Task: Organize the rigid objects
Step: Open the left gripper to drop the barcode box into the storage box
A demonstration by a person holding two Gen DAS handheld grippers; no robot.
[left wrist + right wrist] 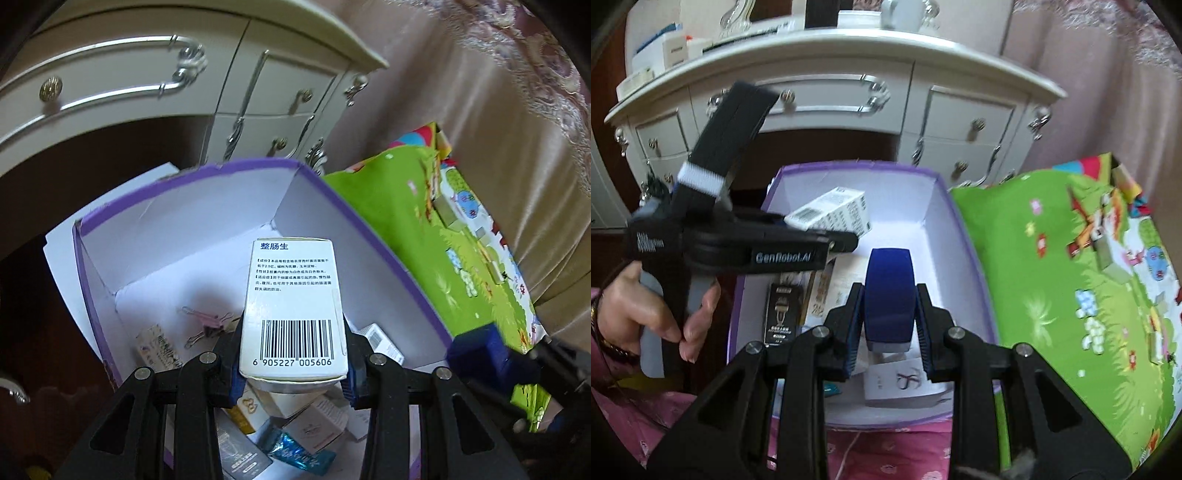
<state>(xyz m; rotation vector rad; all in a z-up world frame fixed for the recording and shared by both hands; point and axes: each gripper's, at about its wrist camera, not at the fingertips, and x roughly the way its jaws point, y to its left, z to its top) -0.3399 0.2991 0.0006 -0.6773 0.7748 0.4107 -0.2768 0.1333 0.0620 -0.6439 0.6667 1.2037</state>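
The left gripper clamps a white medicine carton, barcode up, at lower centre over the purple-rimmed box. The right gripper pinches a blue velvet case above the same box, whose floor holds small packets. A green play mat lies right.

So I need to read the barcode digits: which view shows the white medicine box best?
The left wrist view: the white medicine box faces the camera, barcode sharp, clamped in the left gripper. The right wrist view shows it small, angled, unreadable.
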